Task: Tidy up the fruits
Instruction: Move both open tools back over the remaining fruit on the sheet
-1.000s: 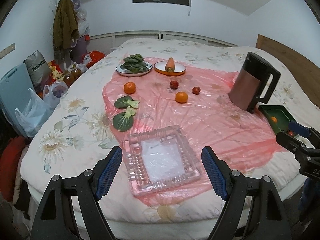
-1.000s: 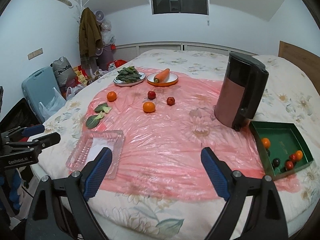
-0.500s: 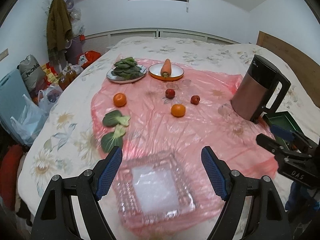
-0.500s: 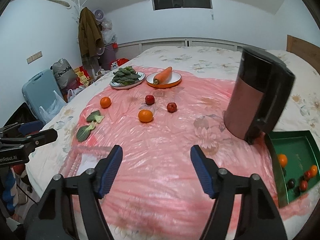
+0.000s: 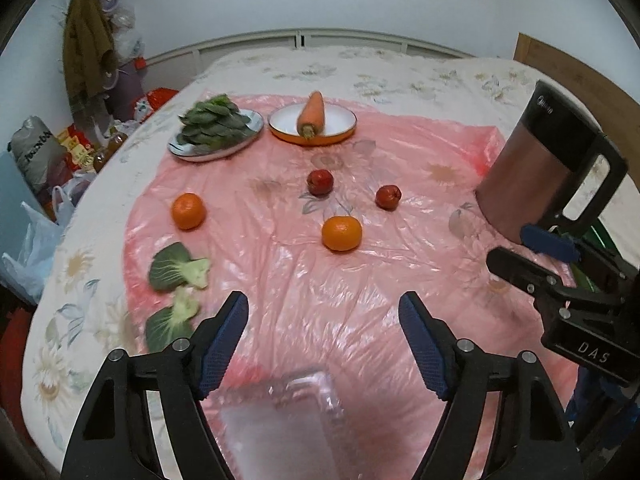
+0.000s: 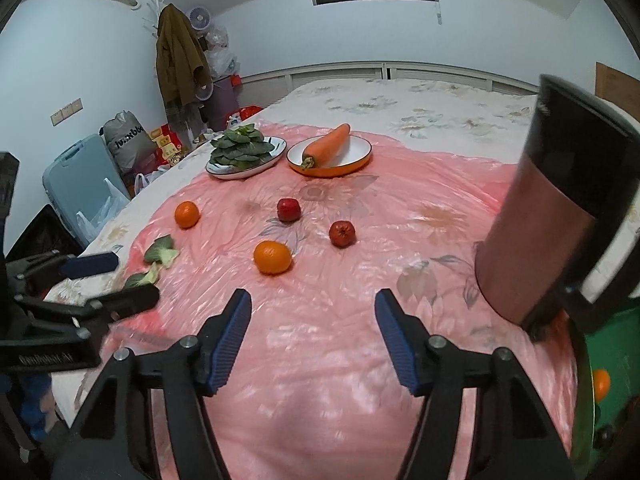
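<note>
Fruits all loose on the pink plastic sheet (image 5: 320,292), none gripped. Left gripper (image 5: 324,328) has its fingers spread wide, nothing between them. Right gripper (image 6: 314,324) is also spread, a bit narrower, nothing held.

Nearest, under and just behind the left fingers (image 5: 222,344) — a clear glass tray (image 5: 280,428), blurred, sitting on the sheet. Left of the left finger: two bok choy pieces (image 5: 176,268) at the sheet's edge, one in front of the other.

Ahead of both grippers, the near orange (image 6: 272,257) lies just beyond the gap between the right gripper's fingers, slightly toward the left finger. Beyond it two small red fruits — left red fruit (image 6: 289,209) and right red fruit (image 6: 342,233), apart from each other and from the orange. Far-left orange (image 6: 187,214) sits alone, well left of the left finger line, near the bok choy.

Right of the right finger: brown-and-black kettle (image 6: 560,216) standing on the sheet. Behind and below it a green tray (image 6: 608,344), mostly hidden, with one orange fruit (image 6: 601,385) visible inside.

Farthest: plate of greens (image 6: 244,152) and an orange-rimmed plate (image 6: 352,160) with a carrot (image 6: 326,146) across it, side by side at the sheet's far edge.
</note>
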Tool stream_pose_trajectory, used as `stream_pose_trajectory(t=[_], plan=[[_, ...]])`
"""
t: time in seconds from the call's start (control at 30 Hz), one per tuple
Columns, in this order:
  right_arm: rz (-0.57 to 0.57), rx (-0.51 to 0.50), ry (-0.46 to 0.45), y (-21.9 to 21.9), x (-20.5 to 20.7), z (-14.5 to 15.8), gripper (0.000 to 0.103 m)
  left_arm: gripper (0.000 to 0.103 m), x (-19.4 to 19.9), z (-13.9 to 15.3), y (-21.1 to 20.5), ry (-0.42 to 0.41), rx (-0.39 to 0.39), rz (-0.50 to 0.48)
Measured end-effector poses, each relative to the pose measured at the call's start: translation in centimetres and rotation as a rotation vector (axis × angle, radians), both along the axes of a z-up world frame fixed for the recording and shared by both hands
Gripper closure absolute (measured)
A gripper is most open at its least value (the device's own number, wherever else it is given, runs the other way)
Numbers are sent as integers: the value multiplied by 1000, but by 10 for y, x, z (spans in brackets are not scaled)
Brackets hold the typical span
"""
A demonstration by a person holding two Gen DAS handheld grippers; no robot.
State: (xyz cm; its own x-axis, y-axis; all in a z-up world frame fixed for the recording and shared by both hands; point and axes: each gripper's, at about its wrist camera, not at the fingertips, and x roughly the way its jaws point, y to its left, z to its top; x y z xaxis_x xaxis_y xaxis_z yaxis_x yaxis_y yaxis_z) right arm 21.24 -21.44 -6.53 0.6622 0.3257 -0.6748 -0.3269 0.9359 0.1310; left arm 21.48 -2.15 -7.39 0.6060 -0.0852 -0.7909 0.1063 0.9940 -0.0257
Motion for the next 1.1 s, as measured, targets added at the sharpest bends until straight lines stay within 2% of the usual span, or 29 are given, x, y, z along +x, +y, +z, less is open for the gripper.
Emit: stream_pose_trajectory(t=[0.2, 0.53, 0.6, 0.7, 1.1], plan=[[21, -4, 16, 1, 36, -11, 16, 40, 40, -23, -9, 41, -8, -25], [52, -19, 60, 6, 91, -40, 16, 40, 93, -57, -18, 106, 1, -45], [54, -24, 69, 7, 100, -46, 19, 40, 101, -66, -18, 122, 4, -39], [67, -31, 81, 10, 113, -54, 27, 43, 109, -75, -19, 135, 7, -36], [74, -37, 113, 19, 157, -79, 27, 51, 131, -91, -29, 154, 8, -66]])
